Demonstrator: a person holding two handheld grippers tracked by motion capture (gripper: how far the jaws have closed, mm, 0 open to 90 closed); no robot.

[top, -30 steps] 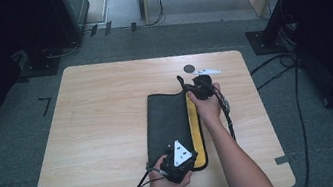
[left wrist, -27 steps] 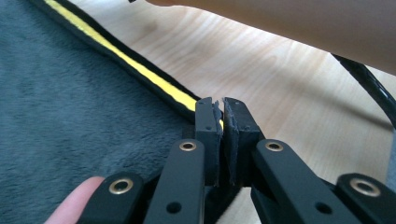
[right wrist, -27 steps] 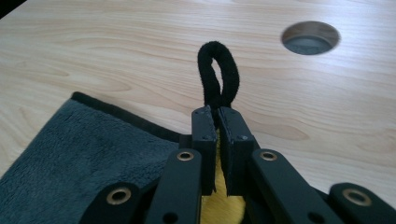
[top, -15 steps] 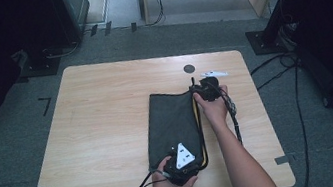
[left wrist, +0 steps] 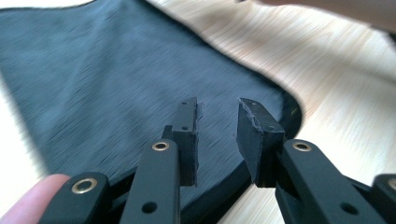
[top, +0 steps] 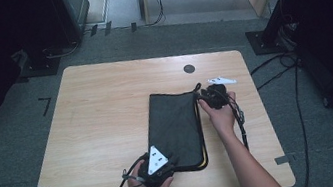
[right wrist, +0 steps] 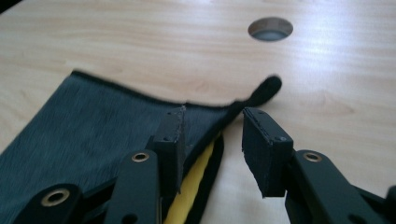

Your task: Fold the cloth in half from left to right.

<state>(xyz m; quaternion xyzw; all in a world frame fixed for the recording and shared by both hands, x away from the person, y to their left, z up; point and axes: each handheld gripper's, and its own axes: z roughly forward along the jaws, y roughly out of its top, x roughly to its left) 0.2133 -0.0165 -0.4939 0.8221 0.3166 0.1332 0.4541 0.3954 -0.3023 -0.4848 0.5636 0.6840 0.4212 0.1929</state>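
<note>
Nearest the worktop's front edge, left tongs at the near corner of the flat dark grey fabric pouch, jaws parted a little after just opening, nothing pinched between the pads; beneath them, in the left gripper view, only the pouch's rounded black-trimmed corner. Pouch lying flat on the pale wooden worktop, right of centre, long side running away from the person, a strip of yellow lining showing along its right edge. Further up, right tongs at the pouch's far right corner, jaws likewise just opened to a modest gap, gripping nothing; between them in the right gripper view, bare wood and the open lip with the yellow inside. Just past the pads, a short black fabric pull tab sticking out from that corner. Beyond, a round cable hole in the worktop.
</note>
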